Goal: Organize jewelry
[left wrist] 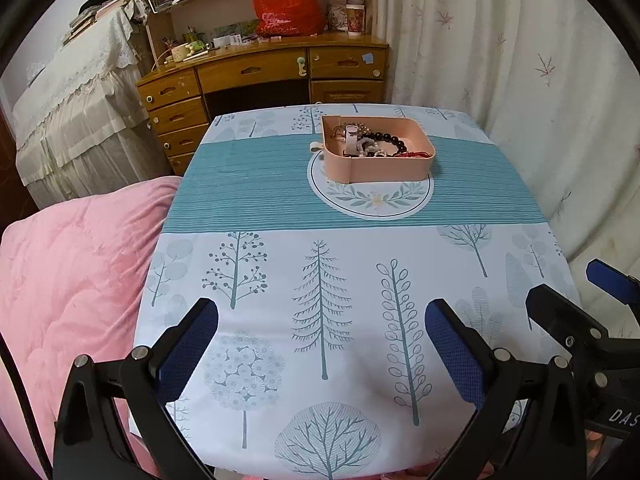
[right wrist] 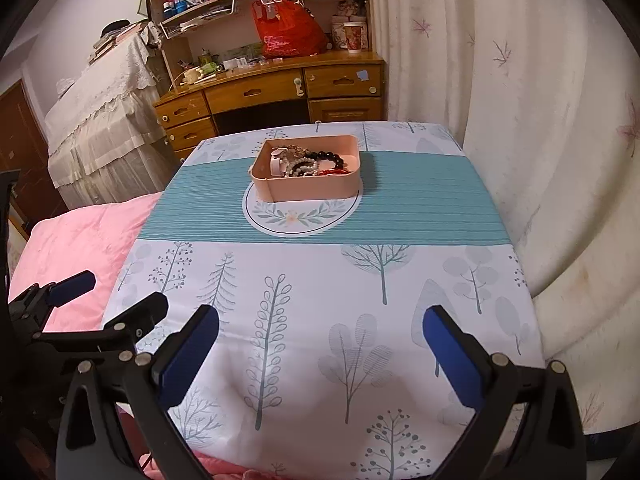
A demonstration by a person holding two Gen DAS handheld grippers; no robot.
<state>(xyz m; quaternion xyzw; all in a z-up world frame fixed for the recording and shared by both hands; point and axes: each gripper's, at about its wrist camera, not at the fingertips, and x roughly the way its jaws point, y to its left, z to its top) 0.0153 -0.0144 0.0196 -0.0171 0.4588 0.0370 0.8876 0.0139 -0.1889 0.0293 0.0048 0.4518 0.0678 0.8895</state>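
Observation:
A pink tray [left wrist: 384, 168] stands on the far middle of the table, over a white round print. It holds a tangle of jewelry [left wrist: 372, 142]: dark beads, pearl strands, a red cord, a pink strap. The tray [right wrist: 312, 190] and jewelry [right wrist: 308, 164] also show in the right wrist view. My left gripper [left wrist: 322, 354] is open and empty above the table's near edge. My right gripper [right wrist: 320, 354] is open and empty beside it, to the right. Each gripper shows at the edge of the other's view: the right gripper [left wrist: 580, 292] and the left gripper [right wrist: 116, 296].
The table wears a tree-print cloth [left wrist: 320, 280] with a teal band. A pink quilt [left wrist: 68, 272] lies to the left. A white curtain [left wrist: 540, 80] hangs on the right. A wooden desk [left wrist: 260, 72] with a red bag [left wrist: 286, 8] stands behind.

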